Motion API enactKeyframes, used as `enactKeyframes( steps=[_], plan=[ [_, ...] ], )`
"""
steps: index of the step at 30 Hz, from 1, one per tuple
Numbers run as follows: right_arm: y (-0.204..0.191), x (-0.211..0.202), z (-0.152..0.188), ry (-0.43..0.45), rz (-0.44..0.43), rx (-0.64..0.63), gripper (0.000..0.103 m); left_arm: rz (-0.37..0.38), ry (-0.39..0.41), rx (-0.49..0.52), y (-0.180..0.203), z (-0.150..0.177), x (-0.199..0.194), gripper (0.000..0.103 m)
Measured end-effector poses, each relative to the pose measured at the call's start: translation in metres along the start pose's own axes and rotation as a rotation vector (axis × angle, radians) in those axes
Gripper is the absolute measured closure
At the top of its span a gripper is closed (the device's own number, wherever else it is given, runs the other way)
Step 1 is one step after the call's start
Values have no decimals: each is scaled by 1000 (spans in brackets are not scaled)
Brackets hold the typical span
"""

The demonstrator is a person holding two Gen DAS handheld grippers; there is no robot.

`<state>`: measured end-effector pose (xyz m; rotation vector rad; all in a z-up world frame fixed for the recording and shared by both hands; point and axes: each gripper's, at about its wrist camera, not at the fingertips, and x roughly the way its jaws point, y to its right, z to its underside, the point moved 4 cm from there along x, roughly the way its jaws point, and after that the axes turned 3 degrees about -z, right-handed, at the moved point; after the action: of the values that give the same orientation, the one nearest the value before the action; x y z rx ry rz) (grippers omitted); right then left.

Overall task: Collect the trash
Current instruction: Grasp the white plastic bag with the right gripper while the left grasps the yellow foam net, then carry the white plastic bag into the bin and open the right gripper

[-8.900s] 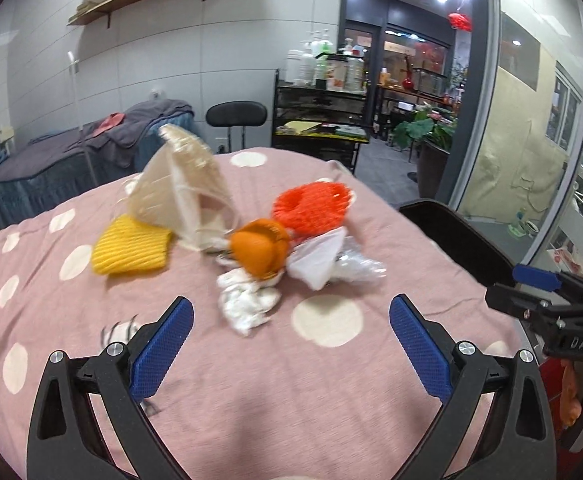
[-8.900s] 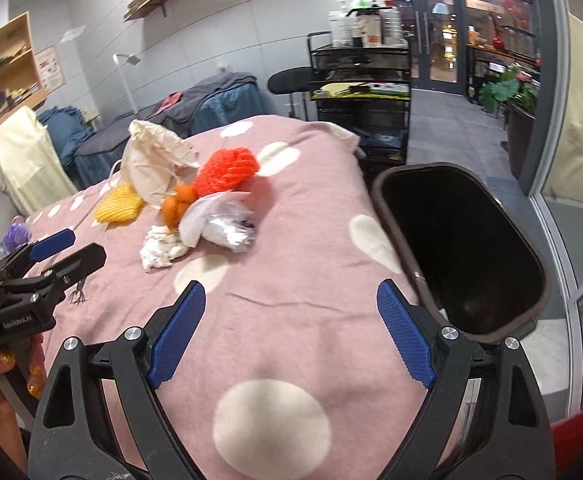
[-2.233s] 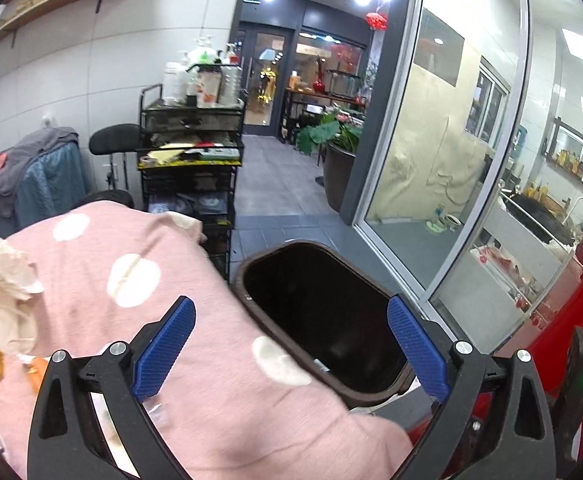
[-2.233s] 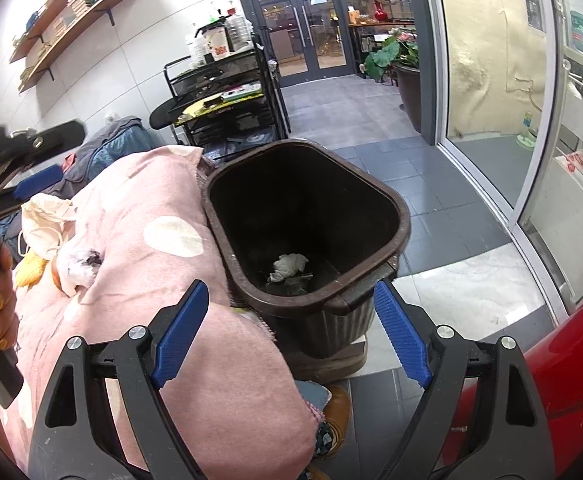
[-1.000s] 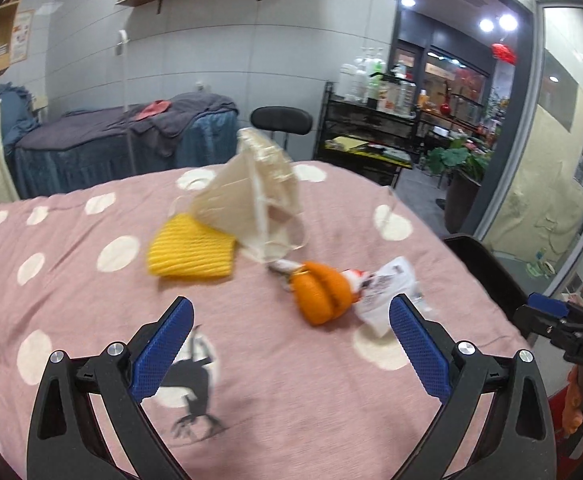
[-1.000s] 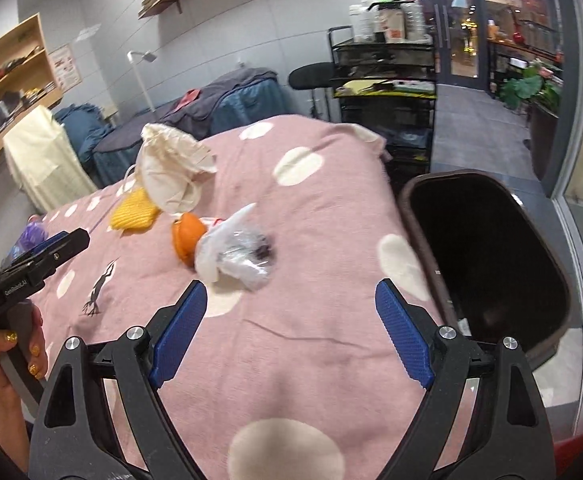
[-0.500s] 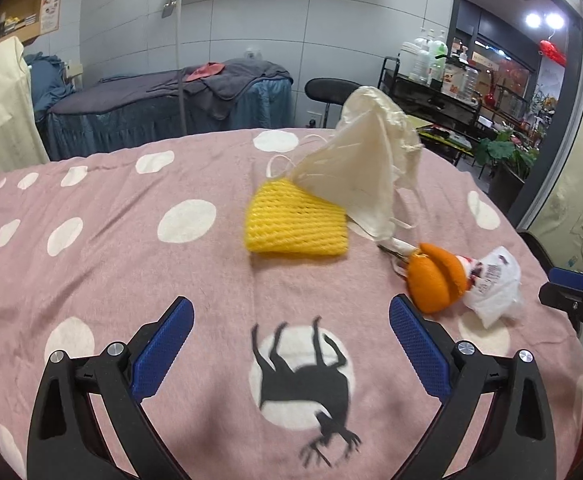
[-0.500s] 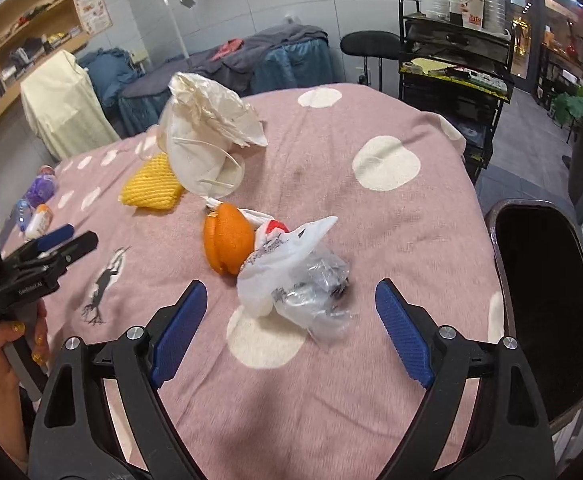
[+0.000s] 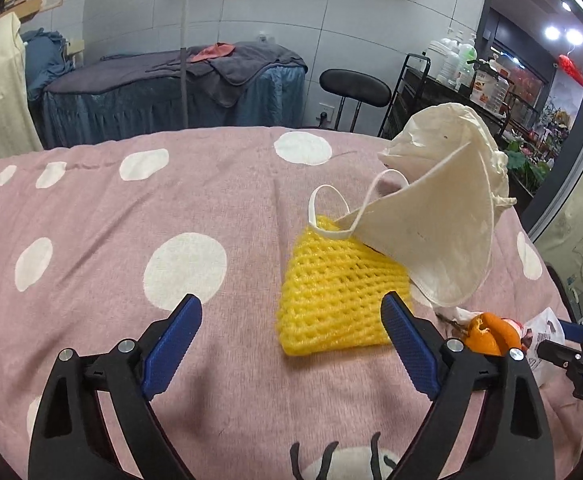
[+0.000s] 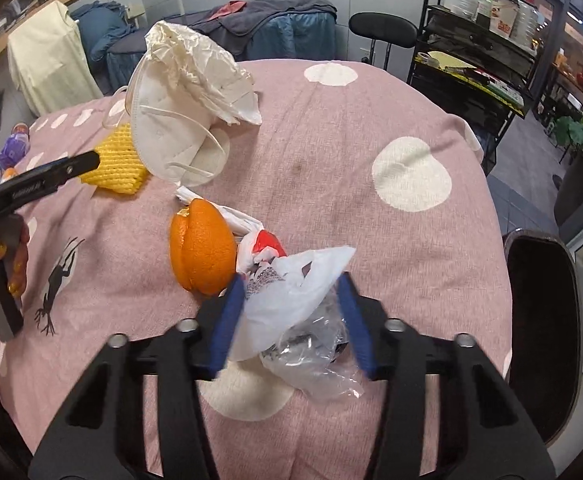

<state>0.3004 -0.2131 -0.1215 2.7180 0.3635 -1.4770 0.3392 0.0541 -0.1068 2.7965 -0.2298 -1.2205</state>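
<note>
Trash lies on a pink polka-dot blanket point(image 9: 91, 208). My left gripper point(image 9: 291, 340) is open, just in front of a yellow foam net point(image 9: 335, 292) with a white face mask point(image 9: 435, 236) leaning on it. My right gripper point(image 10: 291, 312) has its blue pads closing on both sides of a white plastic bag point(image 10: 291, 304) with clear crumpled wrap point(image 10: 315, 356) under it. An orange peel point(image 10: 201, 250) lies just left of the bag. The net point(image 10: 119, 164) and the mask point(image 10: 171, 128) also show in the right wrist view, with crumpled white paper point(image 10: 195, 56) on top.
A dark brown trash bin point(image 10: 539, 320) stands off the blanket's right edge. A black cart with bottles point(image 10: 475, 32) and a black stool point(image 10: 383, 36) stand behind. A massage bed with dark covers point(image 9: 171, 88) is at the back. Small bottles point(image 10: 11, 148) lie far left.
My right gripper moved down and forward onto the plastic bag and its jaws narrowed around it. My left gripper moved closer to the yellow net and mask.
</note>
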Motion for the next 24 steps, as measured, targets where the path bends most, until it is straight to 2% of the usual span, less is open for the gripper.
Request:
enactKeyframes(
  steps=[1, 3, 4, 6, 7, 9, 13, 20, 24],
  plan=[
    [-2, 2, -1, -3, 0, -14, 79, 15, -18, -15, -1, -1, 6, 22],
    [-4, 1, -3, 11, -9, -23, 88, 49, -53, -46, -2, -2, 15, 41],
    [-4, 0, -4, 21, -17, -18, 95, 77, -69, -61, -2, 0, 18, 46],
    [-5, -7, -6, 46, -48, -6, 98, 114, -92, -88, -1, 3, 21, 68],
    [-6, -12, -8, 66, -58, -2, 98, 119, -94, -96, 0, 4, 20, 70],
    [-8, -23, -10, 97, -65, -4, 99, 111, -67, -91, 1, 6, 13, 83],
    [-13, -45, -10, 142, -92, 3, 99, 146, -17, -113, 1, 9, -15, 85],
    [-11, -86, -4, 224, -115, 24, 99, 148, 113, -101, 9, 19, -84, 86],
    [-1, -105, 4, 261, -108, 48, 99, 155, 155, -78, 24, 23, -109, 86]
  ],
)
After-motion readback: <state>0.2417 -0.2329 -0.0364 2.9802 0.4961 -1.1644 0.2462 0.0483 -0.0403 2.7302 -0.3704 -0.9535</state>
